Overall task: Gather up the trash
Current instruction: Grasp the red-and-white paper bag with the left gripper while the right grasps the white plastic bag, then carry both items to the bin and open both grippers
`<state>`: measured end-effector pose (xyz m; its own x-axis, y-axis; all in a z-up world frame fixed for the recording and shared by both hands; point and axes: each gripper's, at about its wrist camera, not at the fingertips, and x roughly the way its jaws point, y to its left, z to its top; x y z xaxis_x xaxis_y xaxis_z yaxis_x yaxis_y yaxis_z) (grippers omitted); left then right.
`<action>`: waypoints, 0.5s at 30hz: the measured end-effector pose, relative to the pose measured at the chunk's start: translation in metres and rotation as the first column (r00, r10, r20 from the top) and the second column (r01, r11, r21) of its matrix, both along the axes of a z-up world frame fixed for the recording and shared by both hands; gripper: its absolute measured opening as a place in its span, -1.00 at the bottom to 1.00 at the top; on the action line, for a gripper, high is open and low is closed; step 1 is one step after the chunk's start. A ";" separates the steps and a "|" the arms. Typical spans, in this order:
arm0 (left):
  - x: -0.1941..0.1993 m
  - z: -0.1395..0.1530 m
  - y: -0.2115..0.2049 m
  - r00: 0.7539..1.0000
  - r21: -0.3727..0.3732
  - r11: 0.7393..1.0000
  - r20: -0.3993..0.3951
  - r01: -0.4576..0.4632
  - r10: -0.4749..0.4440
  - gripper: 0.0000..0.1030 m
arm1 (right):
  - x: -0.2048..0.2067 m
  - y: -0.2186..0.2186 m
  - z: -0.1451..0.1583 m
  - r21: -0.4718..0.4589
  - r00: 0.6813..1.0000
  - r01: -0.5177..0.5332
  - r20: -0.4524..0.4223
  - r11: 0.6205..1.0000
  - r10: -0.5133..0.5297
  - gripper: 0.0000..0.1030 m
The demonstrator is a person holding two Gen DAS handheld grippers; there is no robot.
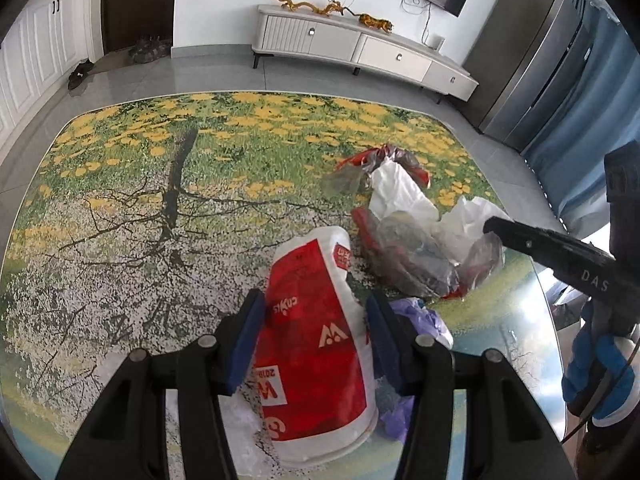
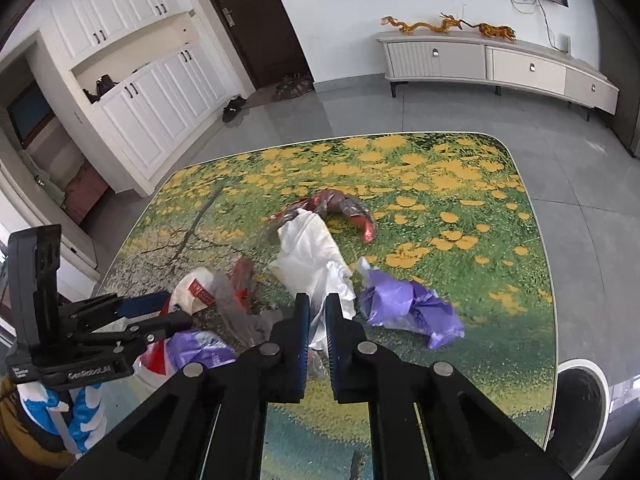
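Red-and-white bag (image 1: 316,344) lying on floral surface (image 1: 140,208), between spread jaws of left gripper (image 1: 316,336) (pads not pressing). White plastic (image 2: 316,264) pinched in near-closed jaws of right gripper (image 2: 318,328). Purple bag (image 2: 412,308) just beside; red wrapper (image 2: 344,208) farther back.

Your right gripper (image 2: 317,316) at lower centre is clamped on the white plastic bag (image 2: 316,256), purple wrapper (image 2: 412,308) just right.
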<state>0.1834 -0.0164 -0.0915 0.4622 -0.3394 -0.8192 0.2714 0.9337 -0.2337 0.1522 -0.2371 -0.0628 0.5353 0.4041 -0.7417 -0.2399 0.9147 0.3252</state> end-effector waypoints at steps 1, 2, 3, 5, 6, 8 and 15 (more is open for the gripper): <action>-0.002 0.003 0.001 1.000 -0.006 1.000 0.012 -0.002 0.002 -0.19 | -0.002 0.001 0.002 0.000 1.000 -0.003 0.004 1.000 0.003 -0.85; -0.004 0.006 0.002 1.000 -0.009 1.000 0.022 -0.004 0.004 -0.24 | -0.004 0.002 0.004 0.001 1.000 -0.005 0.010 1.000 0.005 -0.85; -0.006 0.011 0.004 0.999 -0.014 1.000 0.037 -0.005 0.006 -0.35 | -0.006 0.003 0.007 0.002 1.000 -0.006 0.015 1.000 0.006 -0.85; -0.008 0.018 0.007 0.999 -0.029 1.000 0.052 -0.007 0.009 -0.57 | -0.011 0.004 0.014 0.011 0.999 -0.010 0.031 1.000 0.010 -0.85; -0.009 0.020 0.010 0.999 -0.037 0.999 0.052 -0.008 0.010 -0.65 | -0.014 0.005 0.018 0.015 0.999 -0.011 0.041 1.000 0.011 -0.85; -0.011 0.022 0.014 0.999 -0.051 0.999 0.051 -0.013 0.016 -0.73 | -0.019 0.006 0.026 0.023 0.998 -0.014 0.060 1.000 0.013 -0.85; -0.021 0.023 0.019 0.999 -0.059 0.998 0.048 -0.018 0.021 -0.75 | -0.036 0.010 0.044 0.019 0.995 -0.024 0.098 1.000 0.022 -0.86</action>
